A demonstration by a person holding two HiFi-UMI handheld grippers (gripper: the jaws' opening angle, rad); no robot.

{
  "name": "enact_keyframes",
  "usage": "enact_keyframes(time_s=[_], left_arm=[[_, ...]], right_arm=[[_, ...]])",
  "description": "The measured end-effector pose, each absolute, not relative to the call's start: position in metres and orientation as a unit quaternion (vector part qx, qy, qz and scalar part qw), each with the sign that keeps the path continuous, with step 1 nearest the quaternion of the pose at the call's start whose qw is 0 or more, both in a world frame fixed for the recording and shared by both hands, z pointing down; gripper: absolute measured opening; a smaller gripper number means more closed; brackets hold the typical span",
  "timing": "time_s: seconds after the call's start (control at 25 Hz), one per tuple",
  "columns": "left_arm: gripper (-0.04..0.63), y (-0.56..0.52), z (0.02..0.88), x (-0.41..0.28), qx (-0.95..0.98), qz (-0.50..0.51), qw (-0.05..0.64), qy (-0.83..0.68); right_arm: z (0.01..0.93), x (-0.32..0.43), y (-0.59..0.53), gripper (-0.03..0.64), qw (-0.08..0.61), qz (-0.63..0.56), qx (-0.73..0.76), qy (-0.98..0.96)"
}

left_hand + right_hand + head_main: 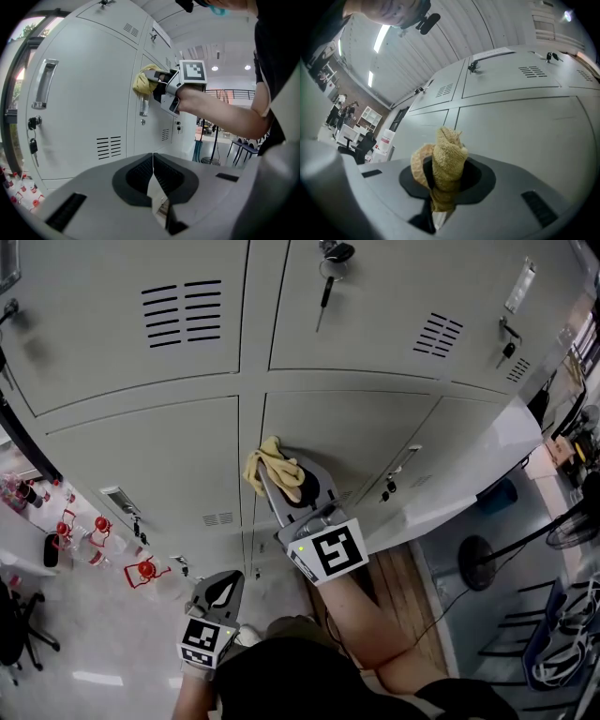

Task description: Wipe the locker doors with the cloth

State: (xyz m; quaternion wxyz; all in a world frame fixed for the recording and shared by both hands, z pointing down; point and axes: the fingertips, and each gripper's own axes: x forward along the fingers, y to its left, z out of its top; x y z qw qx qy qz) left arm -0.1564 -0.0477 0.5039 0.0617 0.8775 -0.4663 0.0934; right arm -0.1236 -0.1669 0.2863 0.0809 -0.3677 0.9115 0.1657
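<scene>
A yellow cloth (273, 470) is bunched between the jaws of my right gripper (292, 486), which is shut on it and holds it up against a grey locker door (366, 442) near the seam between two doors. In the right gripper view the cloth (444, 171) sticks up from the jaws, close to the door (520, 126). From the left gripper view the cloth (143, 81) and right gripper (157, 80) sit beside a door handle (143, 105). My left gripper (221, 595) hangs lower, away from the doors, shut with nothing in it (153, 169).
Keys (328, 268) hang from an upper locker lock; more keys (32, 138) dangle on a lower door. Red-capped bottles (141, 568) lie on the floor at left. A fan stand (483, 563) and cables are at right. A person's arm (375, 634) reaches up.
</scene>
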Motion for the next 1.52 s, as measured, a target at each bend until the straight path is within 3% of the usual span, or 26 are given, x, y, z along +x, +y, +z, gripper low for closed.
enact_keyframes(time_s=[0.6, 1.04, 1.52], left_arm=[[0.011, -0.044, 0.514, -0.153, 0.869, 0.098, 0.077, -0.479], [0.011, -0.049, 0.520, -0.155, 0.864, 0.100, 0.084, -0.486], [0.011, -0.052, 0.532, -0.161, 0.854, 0.105, 0.103, -0.498]], right_arm=[[0.313, -0.125, -0.164, 0.089, 0.070, 0.213, -0.377, 0.899], [0.393, -0.133, -0.167, 0.087, -0.023, 0.211, -0.374, 0.903], [0.477, -0.126, -0.175, 0.087, -0.075, 0.169, -0.378, 0.907]])
